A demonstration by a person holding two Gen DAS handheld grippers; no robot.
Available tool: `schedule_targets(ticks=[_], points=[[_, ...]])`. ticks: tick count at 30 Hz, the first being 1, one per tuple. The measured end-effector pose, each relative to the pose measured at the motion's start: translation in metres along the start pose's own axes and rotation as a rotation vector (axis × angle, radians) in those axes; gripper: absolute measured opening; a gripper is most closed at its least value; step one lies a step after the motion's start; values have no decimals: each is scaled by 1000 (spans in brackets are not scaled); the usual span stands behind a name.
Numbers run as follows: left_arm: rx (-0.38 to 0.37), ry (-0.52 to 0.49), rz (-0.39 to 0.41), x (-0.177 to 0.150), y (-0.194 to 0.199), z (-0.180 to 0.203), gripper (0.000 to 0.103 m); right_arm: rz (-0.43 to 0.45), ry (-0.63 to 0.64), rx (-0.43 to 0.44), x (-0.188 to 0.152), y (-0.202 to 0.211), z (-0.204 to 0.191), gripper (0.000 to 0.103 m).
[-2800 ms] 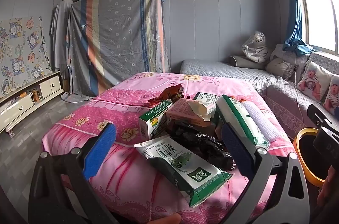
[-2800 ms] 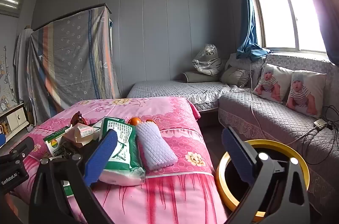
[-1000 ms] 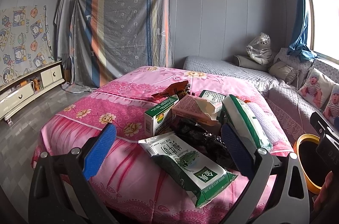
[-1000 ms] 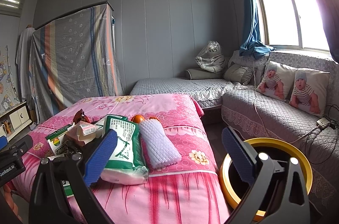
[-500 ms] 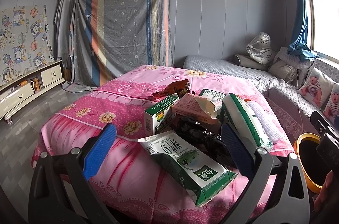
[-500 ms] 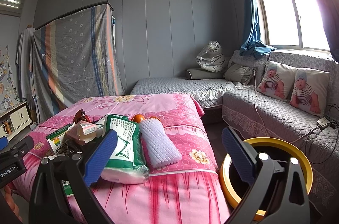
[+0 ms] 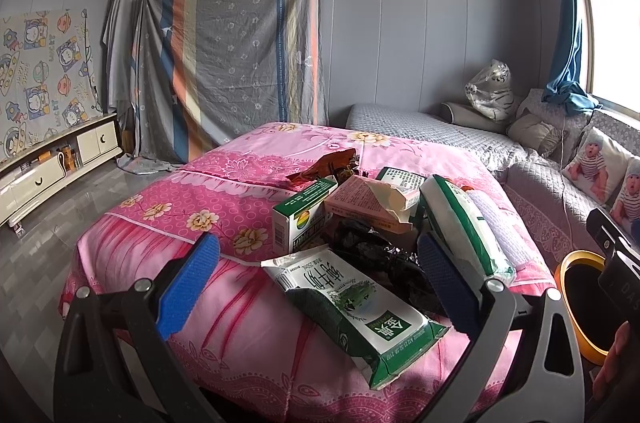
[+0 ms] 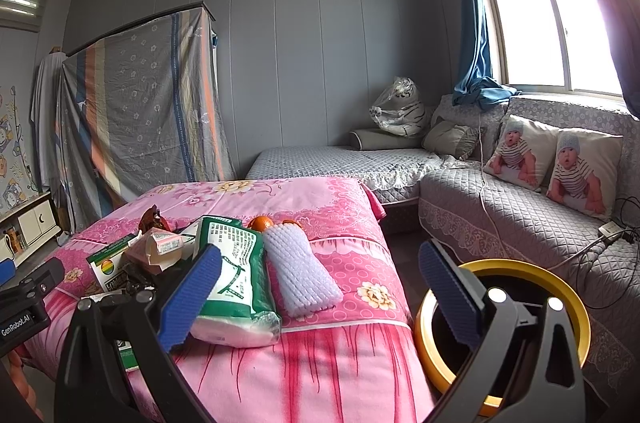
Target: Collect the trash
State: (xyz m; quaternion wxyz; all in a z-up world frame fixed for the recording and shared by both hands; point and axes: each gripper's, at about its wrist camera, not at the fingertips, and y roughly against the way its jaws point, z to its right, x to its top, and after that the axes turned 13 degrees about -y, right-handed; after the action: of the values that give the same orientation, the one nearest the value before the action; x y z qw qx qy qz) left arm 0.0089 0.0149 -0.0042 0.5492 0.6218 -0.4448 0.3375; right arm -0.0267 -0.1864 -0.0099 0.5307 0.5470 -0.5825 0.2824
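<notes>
Trash heaped on a pink bed, both claws wide open and empty.

Left wrist view: the left gripper (image 7: 316, 283) gapes over a green wrapper (image 7: 352, 299) at the pile's near edge; the yellow-rimmed bin (image 7: 576, 307) stands right.
Right wrist view: the right gripper (image 8: 320, 297) holds nothing, between a green-white pack (image 8: 236, 279) on the left and the bin (image 8: 560, 307) on the right.

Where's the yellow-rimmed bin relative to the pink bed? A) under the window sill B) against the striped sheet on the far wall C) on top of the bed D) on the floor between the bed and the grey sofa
D: the right wrist view shows the yellow-rimmed bin low on the floor, with the pink bed on one side and the grey sofa on the other.
</notes>
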Motion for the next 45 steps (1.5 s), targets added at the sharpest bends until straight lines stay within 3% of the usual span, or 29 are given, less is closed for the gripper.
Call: schedule_targets(ticks=[16,20,22,25,27,29,32,34,37,41,45], points=[[-1,3,-4,-1,0,-1,95,4,-2,11,-1,2,0,95],[-74,35,2,-4,1,-8,95,37,1,10,8,4,4,95],[-74,60,9,-7,2,-13,95,53,2,13,17,4,8,95],[-145,94,47,-10,4,-19,95,23,37,41,31,-8,14,96],[-220,99,73,-10,4,-19,95,-80,32,108,41,-26,21,95],[-308,94,76,-9,-1,-16,95,-244,-3,174,49,-52,27,95],[-361,25,35,-1,-12,-12,95,-448,27,225,52,-91,25,95],[-362,-48,26,9,-16,-14,95,-566,128,198,46,-115,16,95],[-293,-150,1,27,-24,-25,95,-734,83,249,42,-151,18,95],[-295,-262,-111,43,-53,-44,95,-831,153,283,36,-180,6,95],[-394,-273,-247,49,-92,-62,95,-934,143,292,31,-210,-1,95]])
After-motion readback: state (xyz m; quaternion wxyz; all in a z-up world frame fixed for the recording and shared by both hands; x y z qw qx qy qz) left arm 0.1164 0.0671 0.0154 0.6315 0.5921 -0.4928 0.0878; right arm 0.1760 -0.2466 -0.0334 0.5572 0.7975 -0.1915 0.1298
